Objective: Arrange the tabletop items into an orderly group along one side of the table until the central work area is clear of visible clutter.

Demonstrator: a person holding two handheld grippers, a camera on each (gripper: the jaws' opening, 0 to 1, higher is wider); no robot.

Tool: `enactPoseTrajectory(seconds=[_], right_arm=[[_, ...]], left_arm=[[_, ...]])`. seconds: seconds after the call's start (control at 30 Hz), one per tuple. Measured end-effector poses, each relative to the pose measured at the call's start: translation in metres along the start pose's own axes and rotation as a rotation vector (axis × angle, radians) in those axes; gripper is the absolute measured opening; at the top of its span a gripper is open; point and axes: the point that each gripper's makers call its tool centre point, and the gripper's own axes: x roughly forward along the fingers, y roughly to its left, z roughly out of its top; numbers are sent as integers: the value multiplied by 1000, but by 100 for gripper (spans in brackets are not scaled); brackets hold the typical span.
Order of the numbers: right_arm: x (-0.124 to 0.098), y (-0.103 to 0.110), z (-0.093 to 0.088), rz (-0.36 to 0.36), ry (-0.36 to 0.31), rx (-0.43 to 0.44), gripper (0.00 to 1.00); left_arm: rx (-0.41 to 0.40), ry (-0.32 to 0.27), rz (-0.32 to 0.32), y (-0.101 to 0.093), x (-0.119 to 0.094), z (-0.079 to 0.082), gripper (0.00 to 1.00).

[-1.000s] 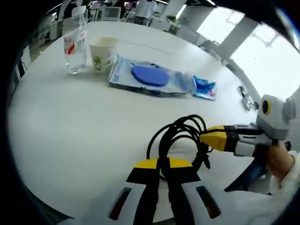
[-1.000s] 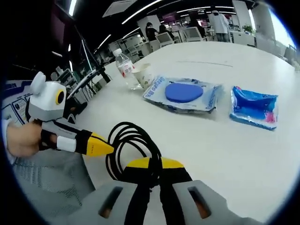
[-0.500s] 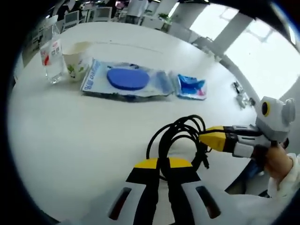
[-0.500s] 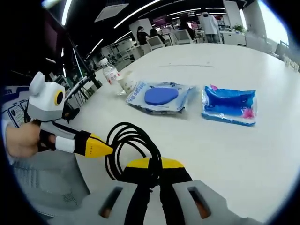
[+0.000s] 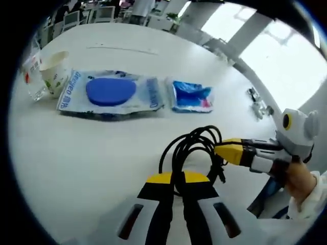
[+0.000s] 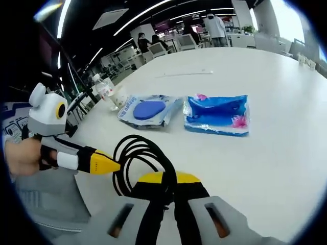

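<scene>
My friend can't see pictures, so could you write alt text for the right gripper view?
Yellow-tipped tongs pinch a coiled black cable over a white table, with a second pair of tongs alongside. Beyond lie a blue packet, a blue-disc pouch and a bottle.

I'm looking out low along each gripper from the near edge of the white table (image 5: 76,148), the left gripper view facing far-left, the right gripper view facing far-right. Both are sharing the black cable (image 5: 191,148) close up and the blue packets (image 6: 217,115) farther off.

White table (image 5: 76,148): bottle (image 5: 31,76), cup (image 5: 55,71), blue-disc pack (image 5: 110,93), blue packet (image 5: 190,96).
</scene>
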Motion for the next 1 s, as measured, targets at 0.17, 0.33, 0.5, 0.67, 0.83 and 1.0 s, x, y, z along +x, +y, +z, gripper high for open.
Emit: enactPoseTrajectory(seconds=[0.17,0.33,0.5,0.67,0.83,1.0], right_arm=[[-2,-9,1,-5,-6,15,2],[-3,-18,6,-12,-18,16,2],[-1,-30,12,-18,-23,18,2],[2,-42,11,-35,-20,27,2],[0,-48,10,-53,-25,37,2],[4,-56,8,-69,-16,48,2]], left_arm=[[-30,1,-11,-5,5,3,0],[-30,-13,-24,-10,10,14,0],[-43,-25,-31,-11,20,22,0],[-53,-28,-43,-9,34,27,1],[-53,-28,-54,-9,45,33,1],[-20,-52,-64,-7,54,38,1]])
